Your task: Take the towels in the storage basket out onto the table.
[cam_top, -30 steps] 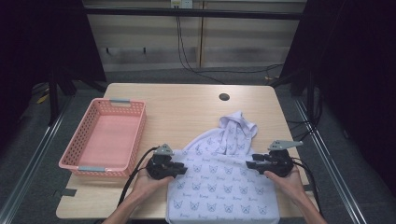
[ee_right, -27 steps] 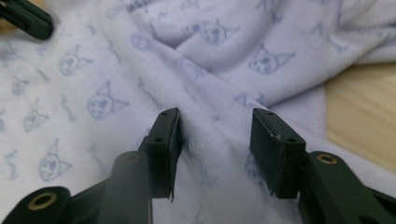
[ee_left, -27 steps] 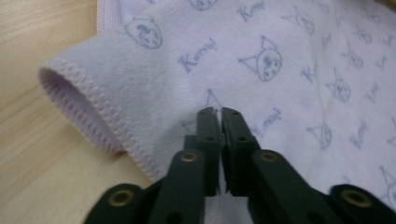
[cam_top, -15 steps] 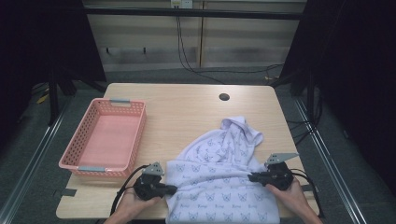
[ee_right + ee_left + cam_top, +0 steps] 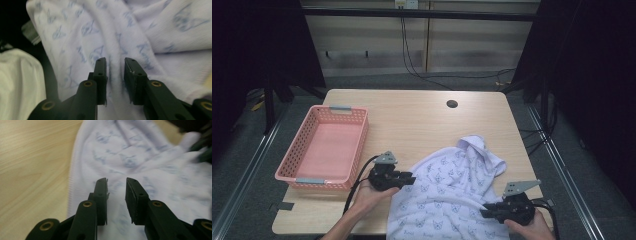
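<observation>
With the garment [image 5: 447, 200] spread at the near edge of the worktop [image 5: 412, 120], the left tool [image 5: 408, 178] and right tool [image 5: 486, 212], jaws just reopened and slightly apart over loose cloth, we should lower squarely onto the hem, then close.

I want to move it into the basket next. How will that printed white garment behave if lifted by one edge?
The garment probably hangs limp, since it already lies in soft folds and bunches near its top. It looks thin, so likely light. Its near edge seems to droop over the table rim, so it may slide when tugged.
</observation>
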The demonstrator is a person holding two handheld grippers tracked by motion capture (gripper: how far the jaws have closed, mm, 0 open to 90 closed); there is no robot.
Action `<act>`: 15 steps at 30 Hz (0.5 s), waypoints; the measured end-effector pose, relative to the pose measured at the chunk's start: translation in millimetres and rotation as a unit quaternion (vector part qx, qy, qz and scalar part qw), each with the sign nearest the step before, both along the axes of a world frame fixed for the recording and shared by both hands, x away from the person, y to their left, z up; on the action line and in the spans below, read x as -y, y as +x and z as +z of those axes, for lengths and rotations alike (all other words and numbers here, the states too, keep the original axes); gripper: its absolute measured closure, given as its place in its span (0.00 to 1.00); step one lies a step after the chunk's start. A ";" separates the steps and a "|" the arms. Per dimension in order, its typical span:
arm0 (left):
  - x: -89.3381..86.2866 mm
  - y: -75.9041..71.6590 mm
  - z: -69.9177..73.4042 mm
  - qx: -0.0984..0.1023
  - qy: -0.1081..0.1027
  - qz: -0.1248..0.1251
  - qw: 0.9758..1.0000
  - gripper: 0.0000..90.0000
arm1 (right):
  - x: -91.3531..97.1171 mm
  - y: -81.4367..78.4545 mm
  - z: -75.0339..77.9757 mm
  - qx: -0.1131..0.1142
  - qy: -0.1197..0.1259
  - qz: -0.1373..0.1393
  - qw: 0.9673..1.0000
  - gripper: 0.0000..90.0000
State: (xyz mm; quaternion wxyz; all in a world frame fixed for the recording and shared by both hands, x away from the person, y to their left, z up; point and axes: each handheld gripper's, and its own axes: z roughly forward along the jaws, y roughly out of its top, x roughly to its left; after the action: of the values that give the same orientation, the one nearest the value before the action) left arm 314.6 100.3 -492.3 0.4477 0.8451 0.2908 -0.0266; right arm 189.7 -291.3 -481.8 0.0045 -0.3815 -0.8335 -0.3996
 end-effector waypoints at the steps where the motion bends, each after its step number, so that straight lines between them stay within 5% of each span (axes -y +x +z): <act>1: 4.5 1.4 -5.0 -0.005 0.008 -0.003 1.000 0.82 | 3.6 2.5 2.5 0.009 0.011 -0.010 1.000 0.78; 3: 10.6 -3.6 -11.6 0.011 0.041 -0.014 0.999 0.85 | 10.2 10.3 7.5 0.025 0.023 -0.030 0.999 0.77; 10: -8.9 -36.2 -9.4 -0.018 0.039 -0.052 0.998 0.88 | 23.8 57.4 17.9 0.074 0.030 -0.110 0.991 0.63; 15: -28.2 -62.5 -6.6 -0.043 0.037 -0.075 0.996 0.87 | 14.0 95.7 10.6 0.074 0.013 -0.113 0.991 0.57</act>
State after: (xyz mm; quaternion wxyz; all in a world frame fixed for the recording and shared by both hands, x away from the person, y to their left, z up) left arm 252.1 128.5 -498.9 0.4002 0.8785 0.2465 -0.0857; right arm 285.4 -305.4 -471.3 -0.0971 -0.4427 -0.7780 -0.4350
